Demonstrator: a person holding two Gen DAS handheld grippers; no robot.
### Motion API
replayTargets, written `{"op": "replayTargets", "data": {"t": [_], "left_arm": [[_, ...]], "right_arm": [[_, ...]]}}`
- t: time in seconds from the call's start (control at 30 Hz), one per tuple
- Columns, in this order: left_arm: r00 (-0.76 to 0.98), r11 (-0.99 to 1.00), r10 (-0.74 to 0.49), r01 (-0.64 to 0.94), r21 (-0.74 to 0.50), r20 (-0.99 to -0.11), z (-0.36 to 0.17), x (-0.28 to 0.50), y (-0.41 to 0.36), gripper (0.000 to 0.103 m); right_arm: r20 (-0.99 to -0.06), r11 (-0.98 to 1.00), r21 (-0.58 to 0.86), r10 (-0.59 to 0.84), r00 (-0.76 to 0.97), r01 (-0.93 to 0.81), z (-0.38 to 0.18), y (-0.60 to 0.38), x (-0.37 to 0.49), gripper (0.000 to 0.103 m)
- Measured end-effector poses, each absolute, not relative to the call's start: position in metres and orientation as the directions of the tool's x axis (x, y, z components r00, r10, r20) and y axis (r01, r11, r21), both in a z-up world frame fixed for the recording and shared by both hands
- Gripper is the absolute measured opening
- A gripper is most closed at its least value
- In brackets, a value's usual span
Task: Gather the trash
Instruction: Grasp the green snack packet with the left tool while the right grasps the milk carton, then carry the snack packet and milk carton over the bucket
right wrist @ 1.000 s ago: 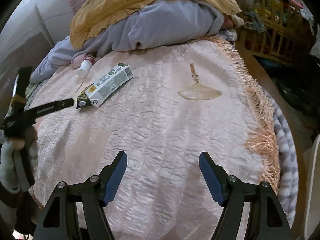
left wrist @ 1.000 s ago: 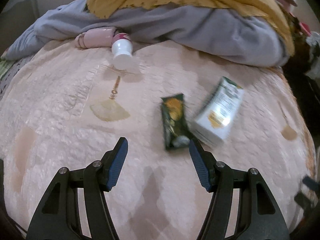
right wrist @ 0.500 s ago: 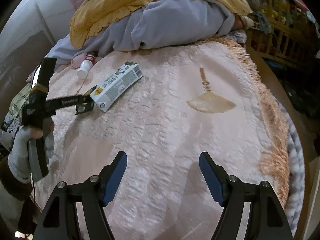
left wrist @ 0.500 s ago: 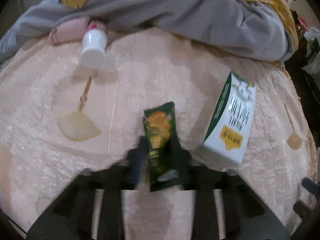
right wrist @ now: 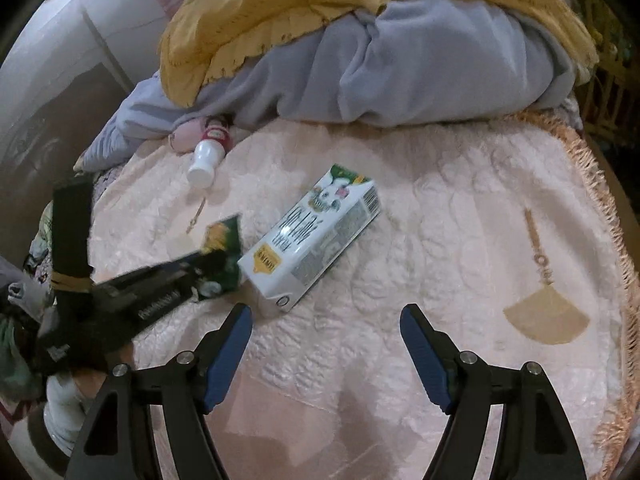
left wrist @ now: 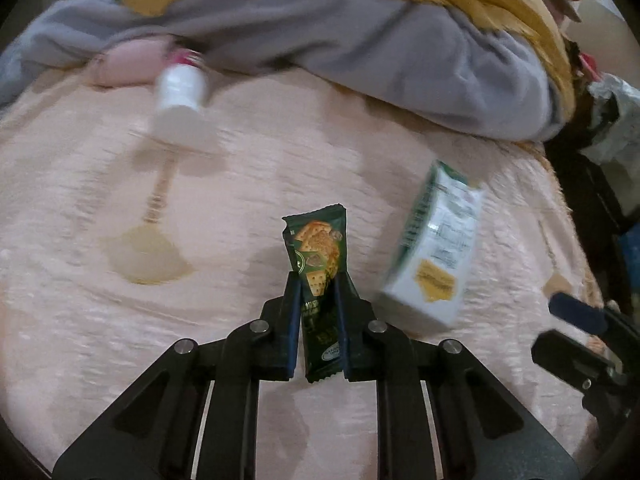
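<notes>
A green cracker wrapper [left wrist: 316, 240] lies on the pink bedspread [left wrist: 120, 352], and my left gripper [left wrist: 317, 280] is shut on its lower half. In the right wrist view the same wrapper [right wrist: 222, 236] shows past the left gripper [right wrist: 208, 260], seen from the side. A white and green drink carton [left wrist: 436, 248] lies just right of the wrapper. My right gripper [right wrist: 325, 316] stands open just short of the carton [right wrist: 316, 240], nothing between its fingers. A small white bottle [right wrist: 208, 152] with a red label lies farther back by the blankets.
A grey blanket [right wrist: 400, 64] and a yellow one [right wrist: 280, 12] are piled at the back of the bed. A pink cloth item [left wrist: 128, 60] sits beside the bottle. The bedspread's fringed edge [right wrist: 624, 272] runs along the right, with wooden furniture beyond. A gloved hand [right wrist: 60, 404] holds the left gripper.
My left gripper came forward over the green wrapper and closed on it. The right gripper moved left across the bed, so the carton now lies close in front of it.
</notes>
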State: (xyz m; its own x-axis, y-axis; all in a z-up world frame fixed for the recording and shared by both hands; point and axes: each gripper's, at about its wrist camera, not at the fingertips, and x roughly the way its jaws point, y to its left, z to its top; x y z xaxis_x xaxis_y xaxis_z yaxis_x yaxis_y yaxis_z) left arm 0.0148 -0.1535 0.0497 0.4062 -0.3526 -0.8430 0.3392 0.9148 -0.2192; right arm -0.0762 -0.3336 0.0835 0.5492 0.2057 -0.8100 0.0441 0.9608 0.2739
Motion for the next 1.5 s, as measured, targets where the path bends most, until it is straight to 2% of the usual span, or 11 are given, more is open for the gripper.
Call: {"op": "replayTargets", "data": {"t": [0.1,0.2,0.57,0.63,0.67,1.0,1.27,1.4,1.43,1.47,1.5], "left_arm": [[0.338,0.871,-0.429,0.402,-0.284,-0.838,0.047,-0.003,-0.171,0.013],[0.329,0.852,-0.455,0.429,-0.298,-0.827,0.052,-0.017,-0.172,0.013],[0.415,0.911,-0.366,0.342,-0.229,-0.833,0.058,-0.035,-0.120,0.013],[0.422,0.913,-0.362,0.343,-0.222,-0.831,0.059,-0.038,-0.120,0.013],[0.426,0.912,-0.361,0.346,-0.219,-0.829,0.060,-0.039,-0.120,0.013],[0.419,0.884,-0.409,0.402,-0.239,-0.811,0.072,-0.067,-0.143,0.013],[0.411,0.875,-0.401,0.438,-0.209,-0.819,0.075,-0.095,-0.155,0.013],[0.421,0.876,-0.393,0.440,-0.195,-0.818,0.080,-0.103,-0.157,0.013],[0.423,0.876,-0.393,0.442,-0.192,-0.817,0.082,-0.104,-0.157,0.013],[0.425,0.875,-0.393,0.445,-0.190,-0.815,0.084,-0.106,-0.158,0.013],[0.427,0.874,-0.394,0.448,-0.188,-0.814,0.086,-0.108,-0.158,0.013]], "right_arm": [[-0.813,0.971,0.225,0.144,0.564,0.077,0.089,-0.347,-0.078,0.074],[-0.817,0.967,0.235,0.142,0.559,0.097,0.091,-0.357,-0.069,0.075],[-0.866,0.984,0.172,0.132,0.482,0.040,0.053,-0.314,-0.001,0.076],[-0.873,0.986,0.165,0.130,0.469,0.034,0.042,-0.310,0.004,0.061],[-0.873,0.986,0.165,0.133,0.469,0.027,0.040,-0.310,0.003,0.060],[-0.829,0.987,0.158,0.151,0.538,-0.033,0.076,-0.327,-0.083,0.055],[-0.891,0.988,0.152,0.150,0.428,-0.030,0.063,-0.345,-0.141,0.055],[-0.893,0.994,0.112,0.104,0.438,-0.009,0.063,-0.346,-0.134,0.060],[-0.889,0.995,0.098,0.095,0.449,-0.015,0.061,-0.344,-0.132,0.060],[-0.890,0.997,0.078,0.078,0.449,-0.017,0.057,-0.343,-0.132,0.053],[-0.895,0.997,0.070,0.069,0.442,-0.015,0.054,-0.343,-0.132,0.052]]}}
